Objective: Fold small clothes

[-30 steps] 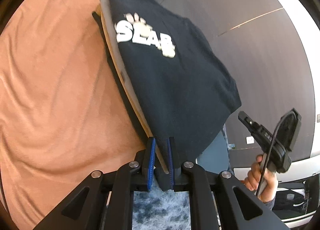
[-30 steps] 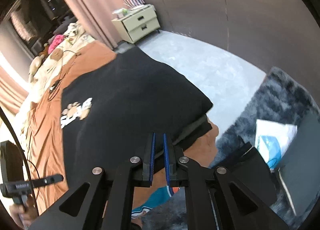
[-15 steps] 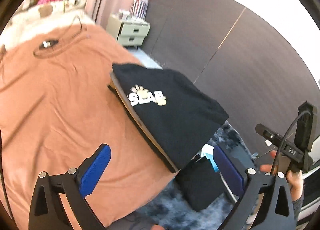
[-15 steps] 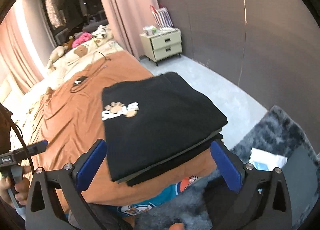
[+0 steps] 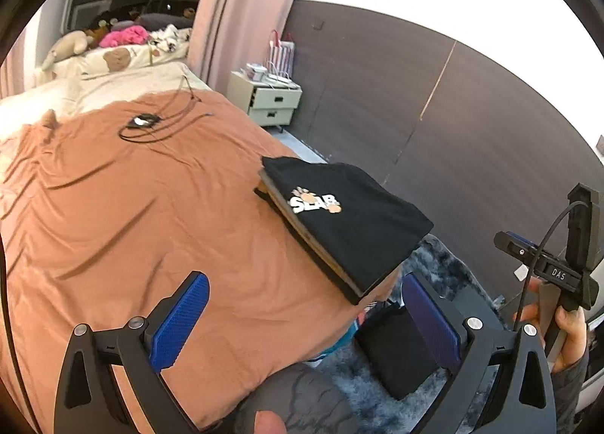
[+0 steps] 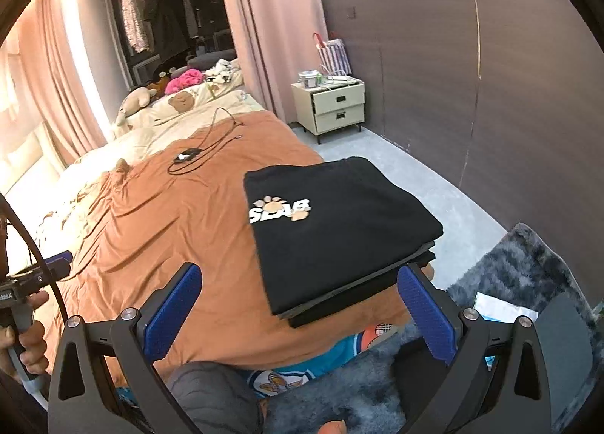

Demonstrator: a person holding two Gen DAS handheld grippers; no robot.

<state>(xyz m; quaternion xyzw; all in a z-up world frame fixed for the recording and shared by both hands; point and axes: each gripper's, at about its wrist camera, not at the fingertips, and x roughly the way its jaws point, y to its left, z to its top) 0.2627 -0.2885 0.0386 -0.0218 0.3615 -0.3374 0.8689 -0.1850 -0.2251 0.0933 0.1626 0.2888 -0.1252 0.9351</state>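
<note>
Both tools are released: the left gripper (image 5: 302, 317) and the right gripper (image 6: 298, 315) each stand with jaws spread wide and nothing between the blue pads. The folded black shirt (image 6: 339, 226), logo up, lies ahead of both, on top of a stack (image 6: 362, 296) of at least 2 other folded pieces at the near corner of the bed (image 5: 132, 215). In the right wrist view it sits just beyond the fingertips and a little toward the right finger; in the left wrist view it is ahead and to the right, apart from the tool. Neither gripper touches it. This reads as the end of 1 fold-and-stack cycle: the shirt looks squared, flat and placed, so the step in hand is clearing away from the stack. The next move most likely calls for finding another garment; a teal printed cloth (image 6: 302, 369) shows below the bed's edge, under the right gripper, beside a grey rug (image 6: 502, 267), and may be the next piece, though that is a guess. Reaching it would mean lowering the tool toward the floor without brushing the stack's overhanging corner.
</note>
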